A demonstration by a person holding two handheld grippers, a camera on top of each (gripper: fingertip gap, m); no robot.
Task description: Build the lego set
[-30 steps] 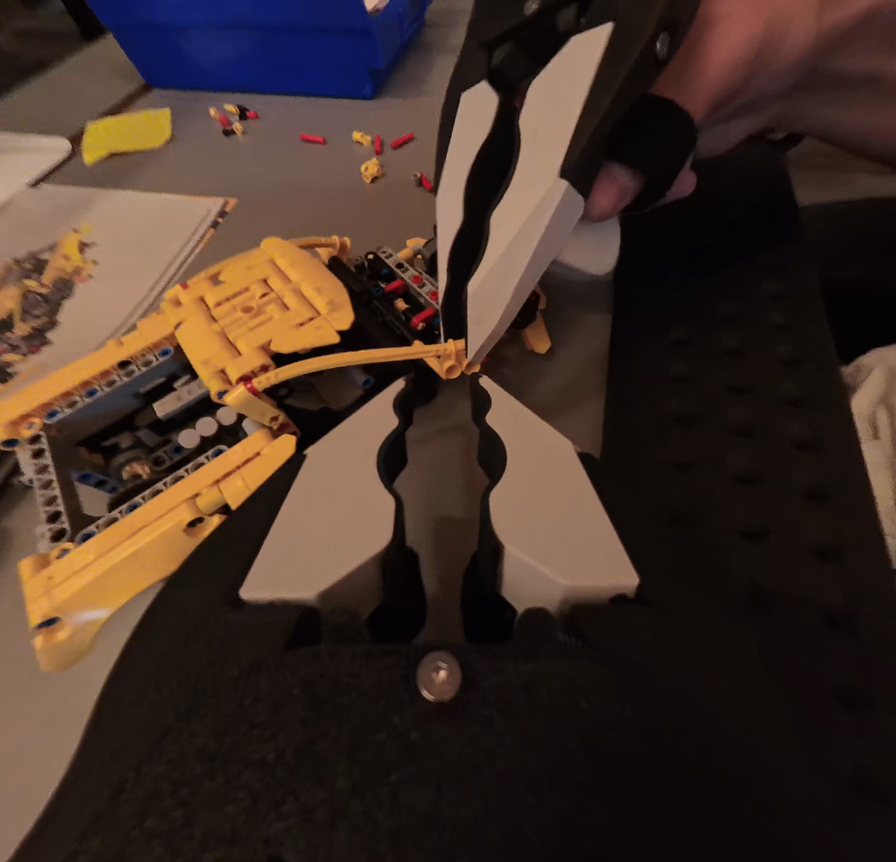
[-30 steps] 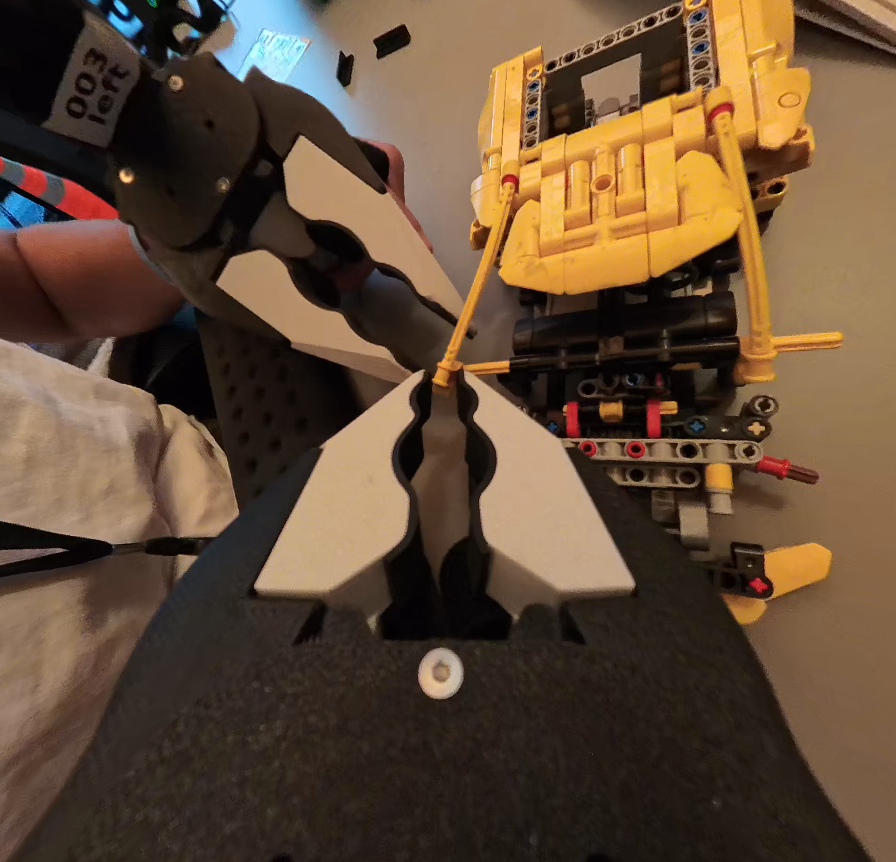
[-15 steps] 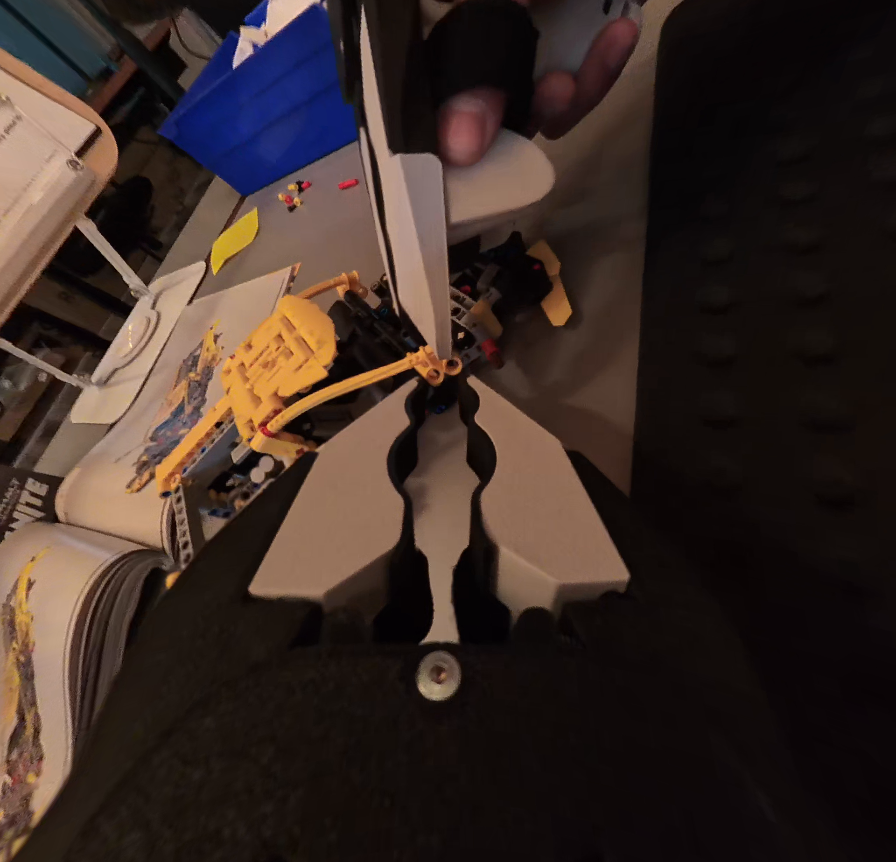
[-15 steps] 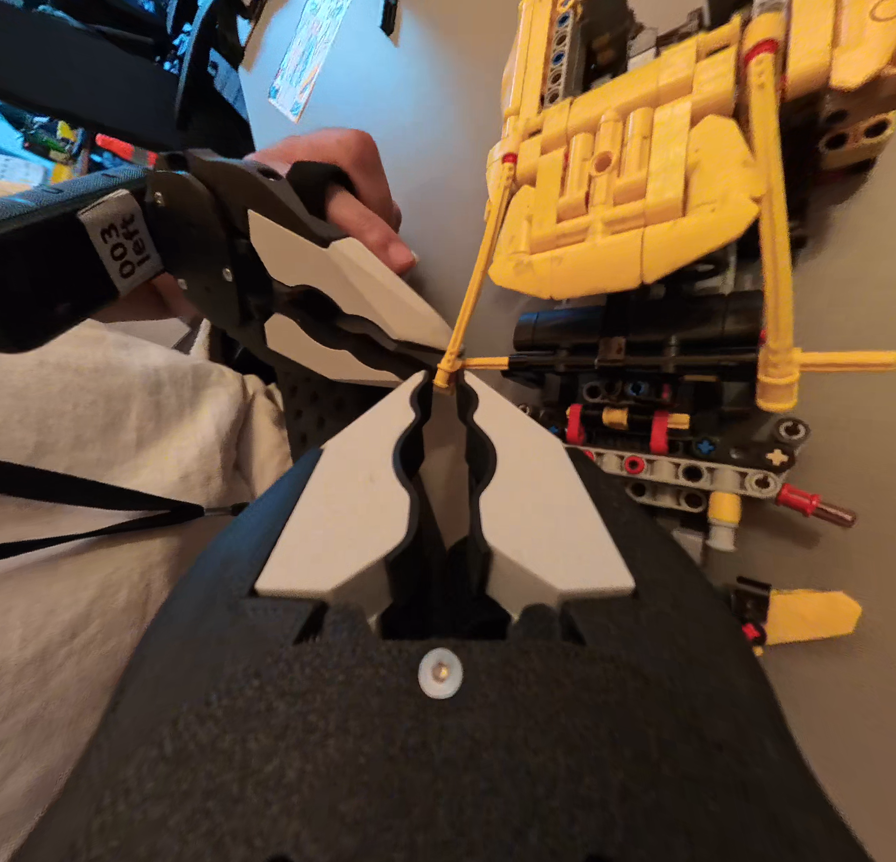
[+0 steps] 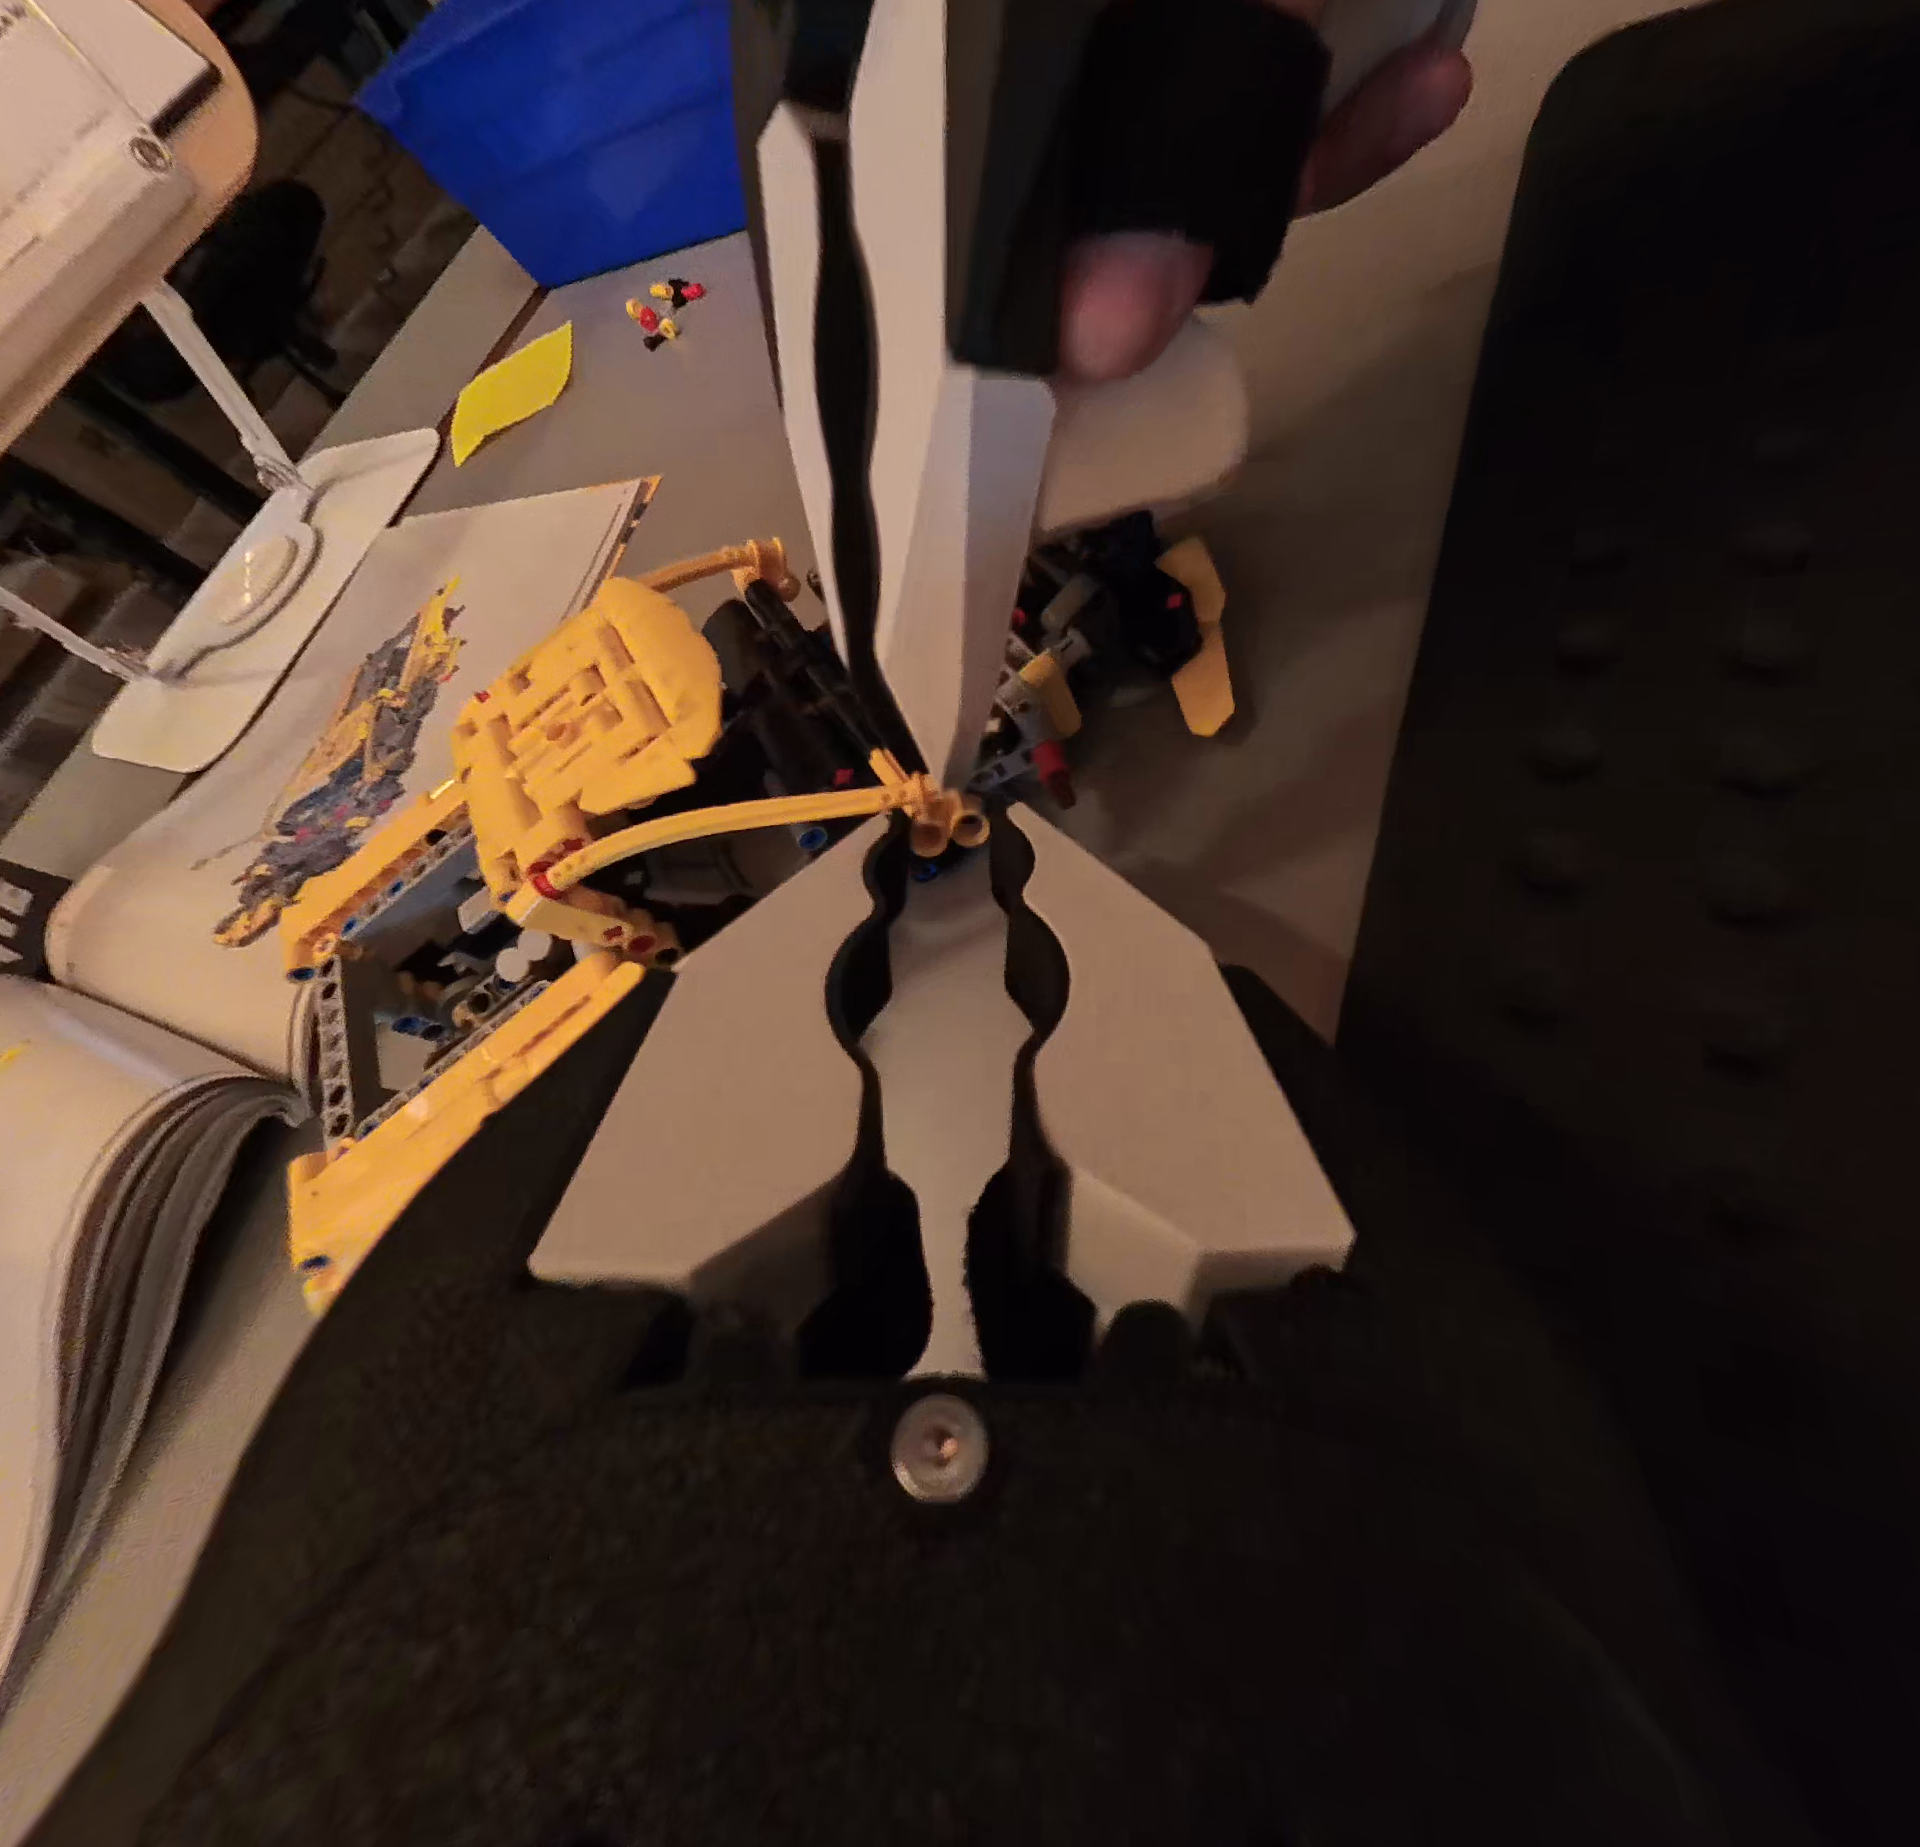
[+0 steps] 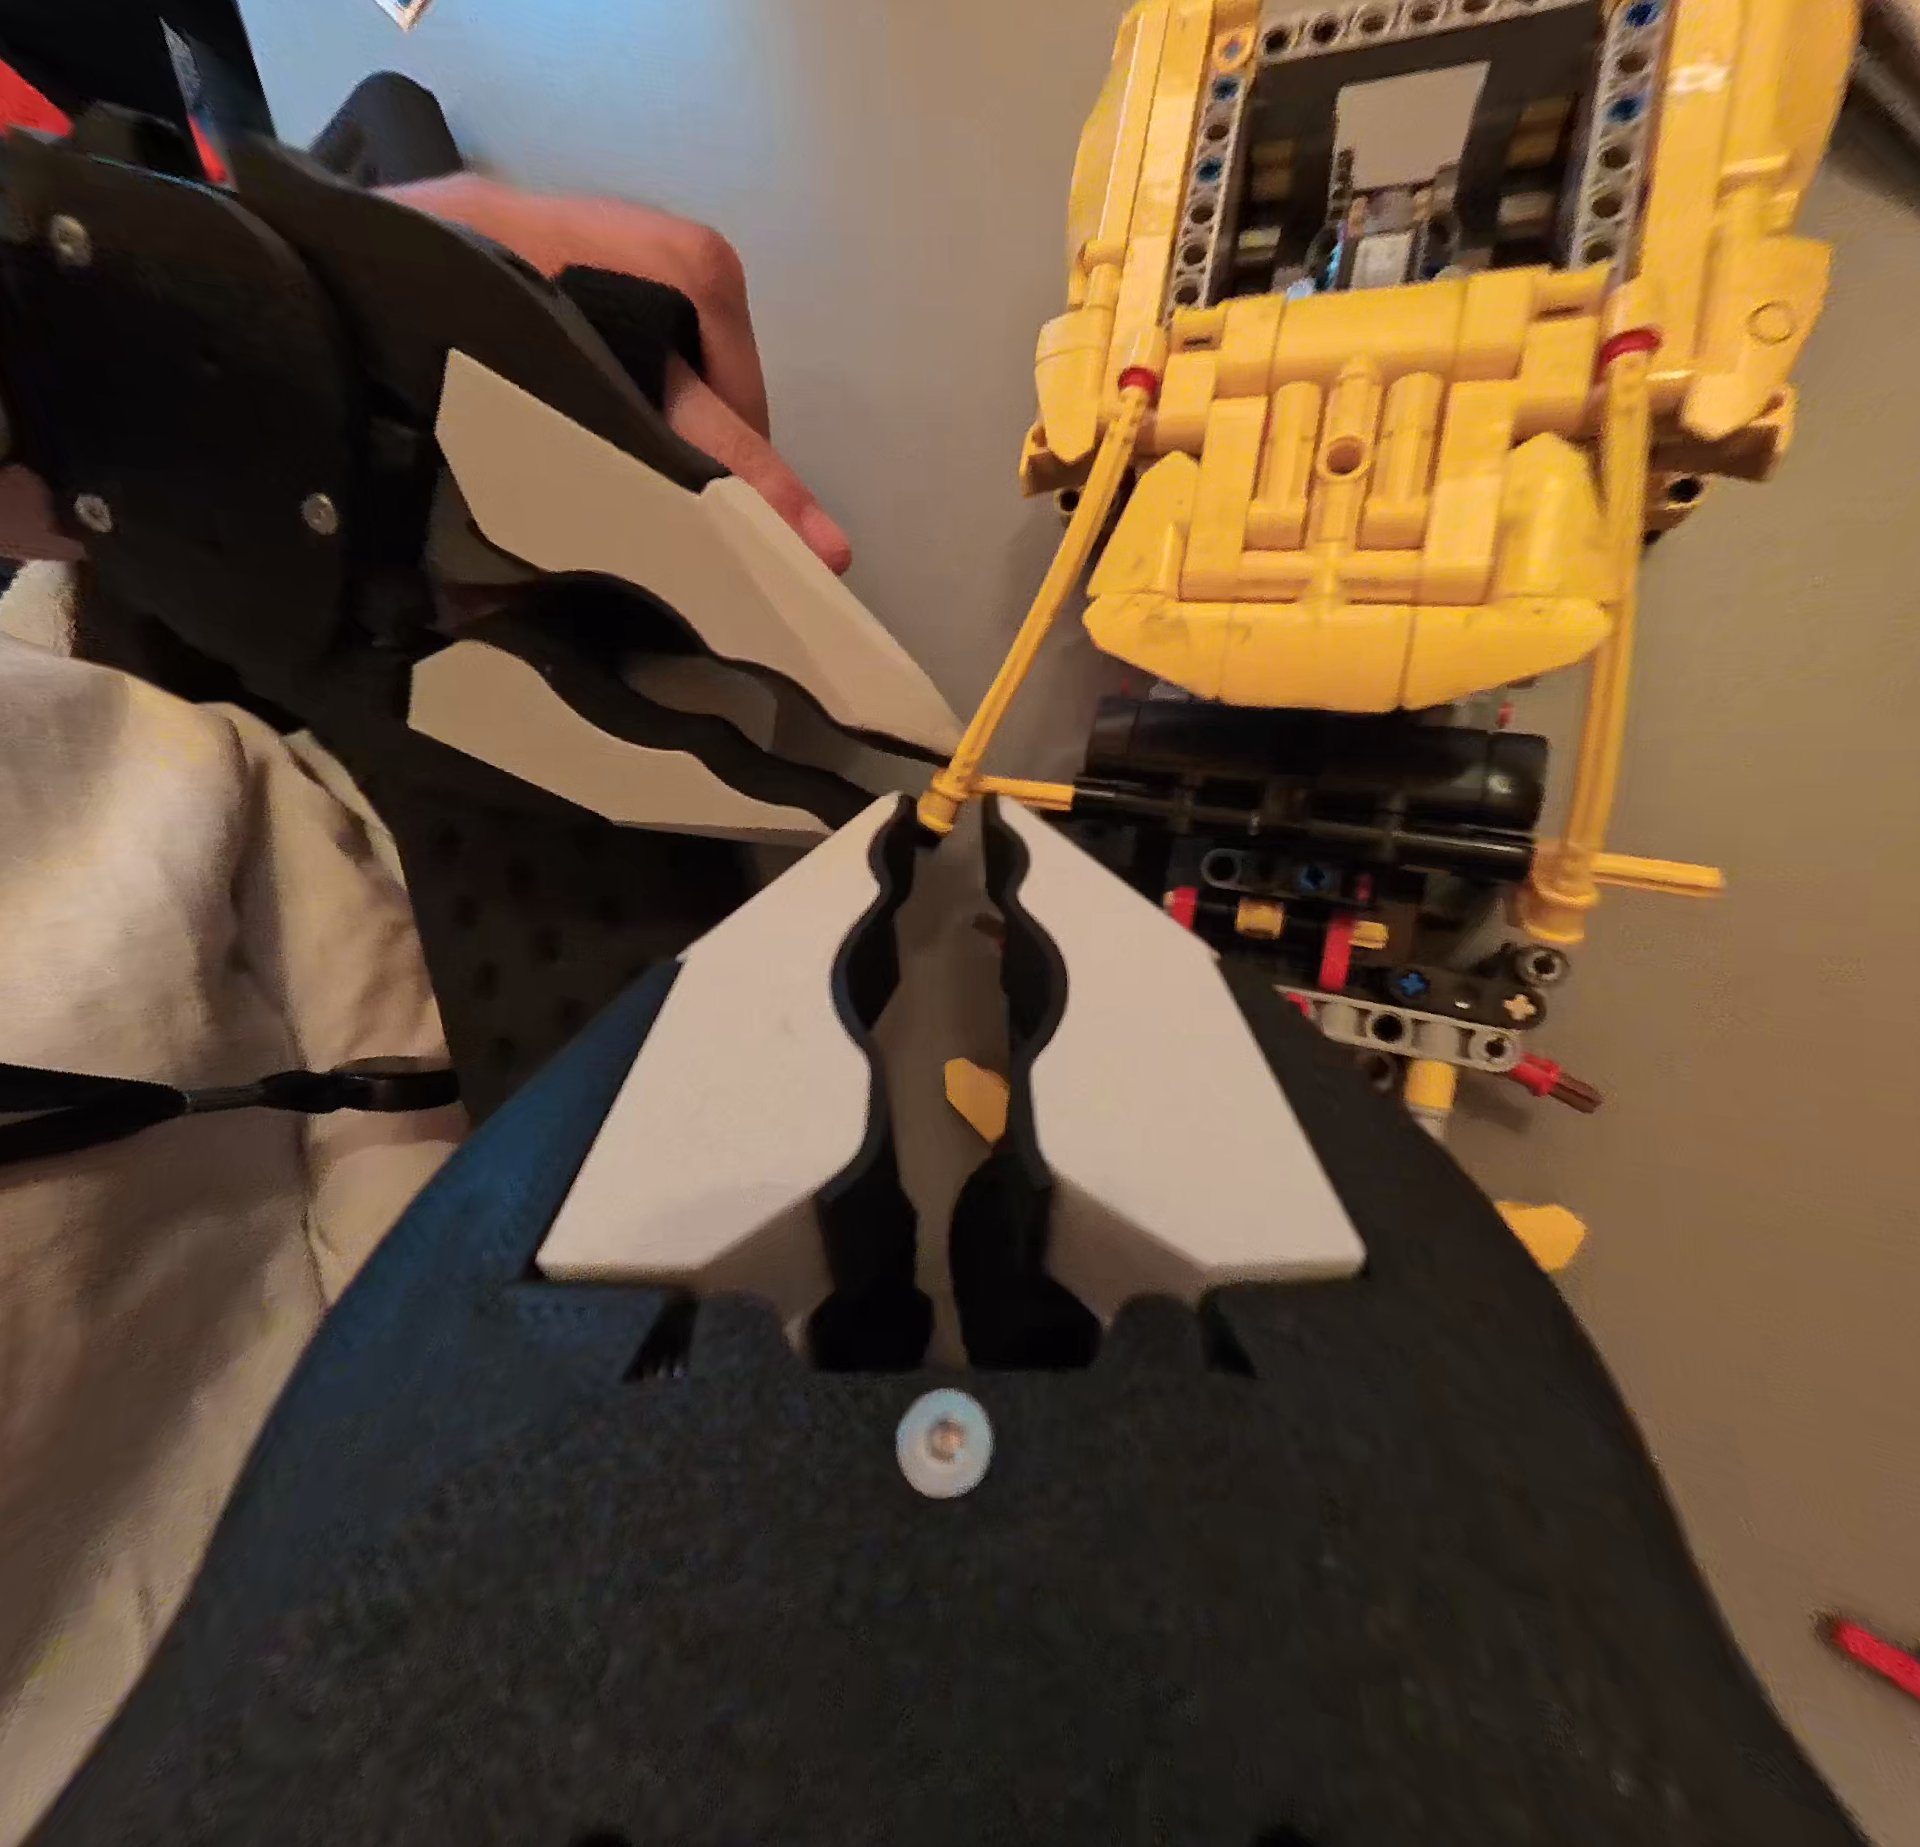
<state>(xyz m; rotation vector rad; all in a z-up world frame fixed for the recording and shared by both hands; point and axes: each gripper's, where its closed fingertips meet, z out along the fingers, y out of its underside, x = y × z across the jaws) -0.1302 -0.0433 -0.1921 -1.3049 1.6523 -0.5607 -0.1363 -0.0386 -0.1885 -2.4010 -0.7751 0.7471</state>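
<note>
A yellow and black lego vehicle [image 5: 582,717] lies on the grey table; it also shows in the right wrist view [image 6: 1351,509]. A thin yellow flexible hose [image 5: 707,821] runs from its body to a small yellow connector [image 5: 945,823]. My left gripper [image 5: 948,841] is shut on that connector. My right gripper [image 6: 945,821] comes from the opposite side and is shut on the same connector [image 6: 940,808], where the hose [image 6: 1049,613] ends. The two grippers' tips nearly touch. A second hose [image 6: 1605,654] runs down the model's other side.
A blue bin [image 5: 582,124] stands at the back. An instruction booklet [image 5: 499,592] and an open book [image 5: 62,1226] lie left of the model. Loose small pieces [image 5: 660,306] and a yellow part [image 5: 514,395] lie behind it. A red pin [image 6: 1870,1662] lies near right. Left and right tips are no more than a few centimetres apart. The open book [image 5: 62,1226] is about 25 cm from both grippers' fingertips.
Both grippers have turned while staying on the connector at the hose's end. The right wrist view has moved closer over the model. The hose still bends out from the body.
</note>
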